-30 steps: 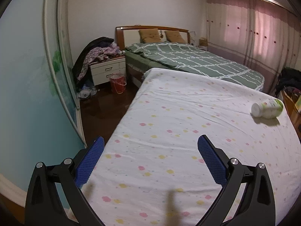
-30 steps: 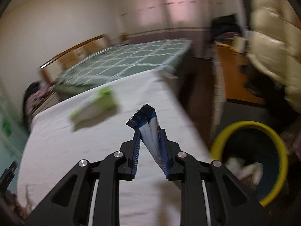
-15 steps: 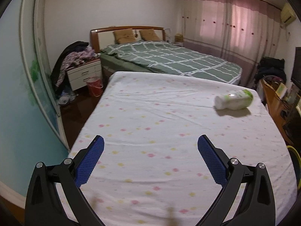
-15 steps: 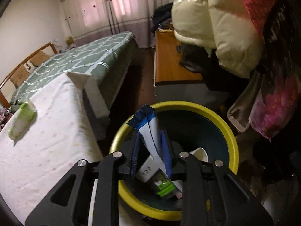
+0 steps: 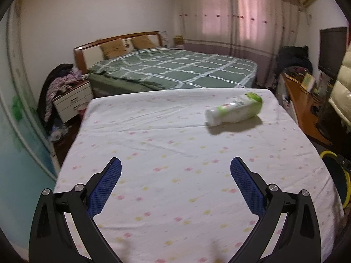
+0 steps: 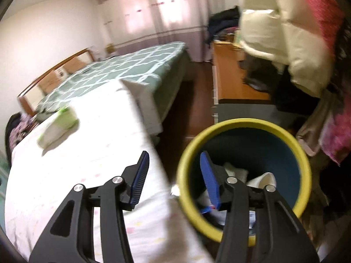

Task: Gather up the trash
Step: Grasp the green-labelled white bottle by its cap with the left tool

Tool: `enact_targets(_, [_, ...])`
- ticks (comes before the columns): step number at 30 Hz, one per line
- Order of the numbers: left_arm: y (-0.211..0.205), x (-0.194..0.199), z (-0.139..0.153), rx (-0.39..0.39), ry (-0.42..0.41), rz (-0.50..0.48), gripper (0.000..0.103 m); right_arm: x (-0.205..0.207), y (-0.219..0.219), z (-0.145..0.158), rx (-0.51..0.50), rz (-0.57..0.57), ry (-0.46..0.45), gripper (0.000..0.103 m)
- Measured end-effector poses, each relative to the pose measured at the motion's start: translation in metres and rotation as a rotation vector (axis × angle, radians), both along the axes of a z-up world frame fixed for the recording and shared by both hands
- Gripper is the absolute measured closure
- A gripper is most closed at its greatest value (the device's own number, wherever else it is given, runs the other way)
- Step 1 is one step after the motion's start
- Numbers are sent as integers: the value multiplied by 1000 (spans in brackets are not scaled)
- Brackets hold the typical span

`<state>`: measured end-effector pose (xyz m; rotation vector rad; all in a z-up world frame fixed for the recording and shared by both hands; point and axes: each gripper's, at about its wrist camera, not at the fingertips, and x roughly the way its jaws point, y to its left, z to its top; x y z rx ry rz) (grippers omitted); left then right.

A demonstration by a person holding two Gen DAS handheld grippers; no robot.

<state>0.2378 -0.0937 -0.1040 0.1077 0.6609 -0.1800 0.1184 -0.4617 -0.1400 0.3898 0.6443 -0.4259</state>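
Released wrapper (image 6: 206,209) joins the bin (image 6: 188,153); one bottle (image 5: 234,109) remains on the bed.

Bottle (image 5: 234,110) lies on its side on the near bed (image 5: 175,164), toward the far right corner. Second bed (image 5: 175,70) sits just behind. Bin (image 6: 243,175) stands on the floor by the near bed's right edge, trash (image 6: 237,171) inside.

Glossy plastic bottle (image 5: 234,110), cloth sheet (image 5: 175,153)
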Motion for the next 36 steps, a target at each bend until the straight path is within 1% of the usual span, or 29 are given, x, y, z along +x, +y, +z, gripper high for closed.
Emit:
enact_targets(3, [-16,14,-2,-2,25,-64,5,1,7,-1,1,29,3,54])
enact_targets(6, [-31,30,-7,11,53,-94,5,1,11,1,-4,30,4,51])
enact_targets(7, [-38,36,-10,16,60,-118,5,2,11,0,1,29,11,50])
enact_targets(10, [-57,53,-17,44,61,-178,5,4,8,-1,11,26,22,49])
enact_targets(12, [-67,66,-22,47,65,-214,5,5,9,-1,12,26,25,49])
enact_targets(15, [-77,94,-30,4,77,-276,5,6,7,-3,17,22,33,49])
enact_targets(16, [-77,101,-32,-4,73,-284,5,5,7,-4,19,21,35,49])
enact_targets(20, [-78,135,-36,-21,59,-328,5,8,5,-6,28,17,49,49])
enact_targets(23, [-80,163,-41,-50,97,-374,5,10,3,-8,42,17,59,49])
enact_targets(25, [-82,174,-44,-49,112,-402,5,11,1,-10,51,12,65,49])
enact_targets(29, [-89,187,-48,-37,134,-490,5,14,-1,-11,62,9,77,49])
enact_targets(30, [-94,189,-50,-19,139,-529,5,14,-2,-12,64,10,80,49])
enact_targets(32, [-101,188,-55,16,150,-576,5,15,-2,-12,66,9,84,49])
enact_targets(33, [-107,189,-59,36,172,-613,5,15,-2,-12,66,7,86,49])
enact_targets(36, [-120,183,-62,66,186,-667,5,15,-1,-12,61,4,85,49])
